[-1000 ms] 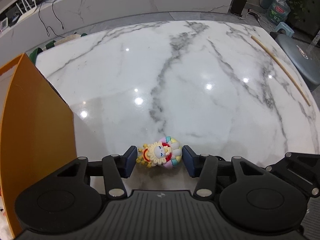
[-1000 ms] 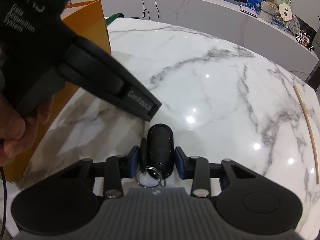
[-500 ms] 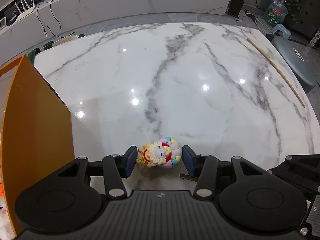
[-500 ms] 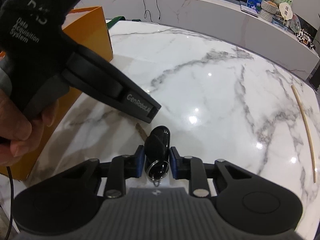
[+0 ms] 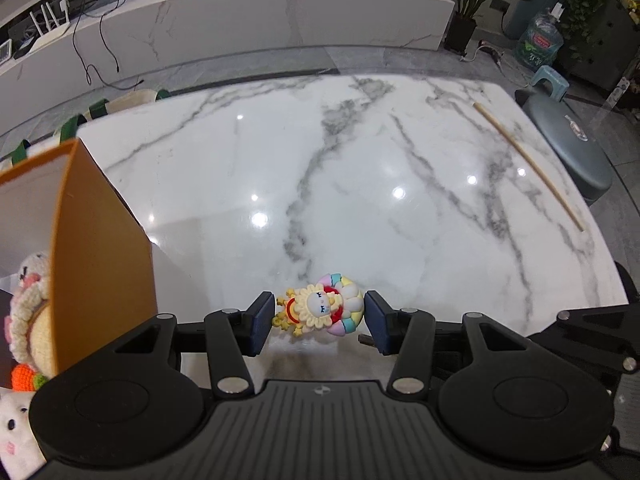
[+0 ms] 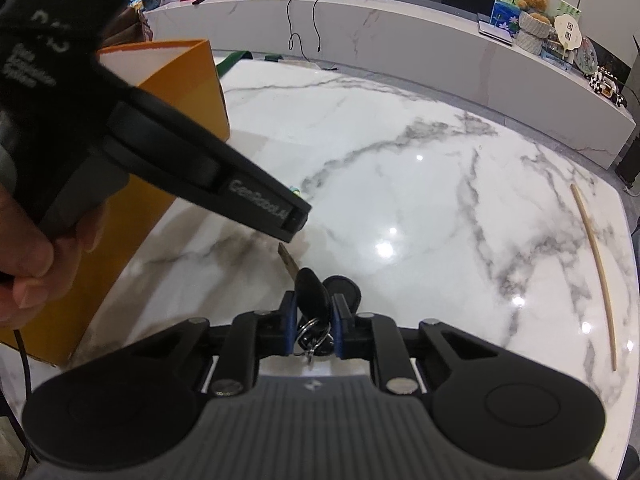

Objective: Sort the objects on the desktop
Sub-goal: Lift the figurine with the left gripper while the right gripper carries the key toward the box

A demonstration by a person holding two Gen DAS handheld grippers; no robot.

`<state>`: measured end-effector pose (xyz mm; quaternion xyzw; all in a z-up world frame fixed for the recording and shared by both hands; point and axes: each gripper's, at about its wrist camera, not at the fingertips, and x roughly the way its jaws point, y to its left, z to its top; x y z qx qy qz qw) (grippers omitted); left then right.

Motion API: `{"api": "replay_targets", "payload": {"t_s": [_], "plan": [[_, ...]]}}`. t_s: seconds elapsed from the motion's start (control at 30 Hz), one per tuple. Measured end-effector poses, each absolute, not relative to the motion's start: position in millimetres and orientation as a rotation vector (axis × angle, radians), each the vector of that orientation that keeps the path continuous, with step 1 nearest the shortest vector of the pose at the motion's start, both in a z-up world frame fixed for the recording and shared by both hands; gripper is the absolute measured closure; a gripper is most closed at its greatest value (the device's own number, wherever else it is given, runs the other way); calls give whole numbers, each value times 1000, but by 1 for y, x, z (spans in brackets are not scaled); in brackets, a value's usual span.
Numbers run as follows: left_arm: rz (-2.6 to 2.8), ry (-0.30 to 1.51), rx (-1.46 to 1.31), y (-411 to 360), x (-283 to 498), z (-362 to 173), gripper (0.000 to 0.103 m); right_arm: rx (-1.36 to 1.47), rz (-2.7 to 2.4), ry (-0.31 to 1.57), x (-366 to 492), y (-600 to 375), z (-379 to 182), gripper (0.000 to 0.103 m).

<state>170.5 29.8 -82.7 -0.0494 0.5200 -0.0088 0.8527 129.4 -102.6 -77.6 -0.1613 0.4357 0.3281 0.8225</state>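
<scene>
A small colourful doll figurine [image 5: 320, 312] with a pastel ring is held between the blue pads of my left gripper [image 5: 320, 318], lifted above the marble table [image 5: 360, 184]. My right gripper [image 6: 313, 322] is shut on a black key fob [image 6: 312, 294] with a key ring and a brass key blade [image 6: 289, 258] hanging from it, raised off the table. An orange box [image 5: 100, 264] stands to the left; it also shows in the right wrist view [image 6: 176, 76]. The left gripper's body [image 6: 168, 164] crosses the right wrist view.
Plush and crocheted toys [image 5: 28, 312] lie inside the orange box. A long wooden stick [image 5: 528, 164] lies near the table's right edge, also in the right wrist view [image 6: 596, 260]. A grey stool [image 5: 568, 140] stands beyond that edge.
My right gripper closed on the key fob and lifted it, turning it on edge. My left gripper rose with the doll, so the box's inside now shows.
</scene>
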Motion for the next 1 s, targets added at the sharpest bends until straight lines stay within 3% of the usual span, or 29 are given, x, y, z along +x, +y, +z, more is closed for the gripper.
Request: {"api": "replay_targets", "payload": {"t_s": [1.0], "plan": [[-68,933,-94,48,132,-8,46,-240,676,757,125,-117,-2,85]]}}
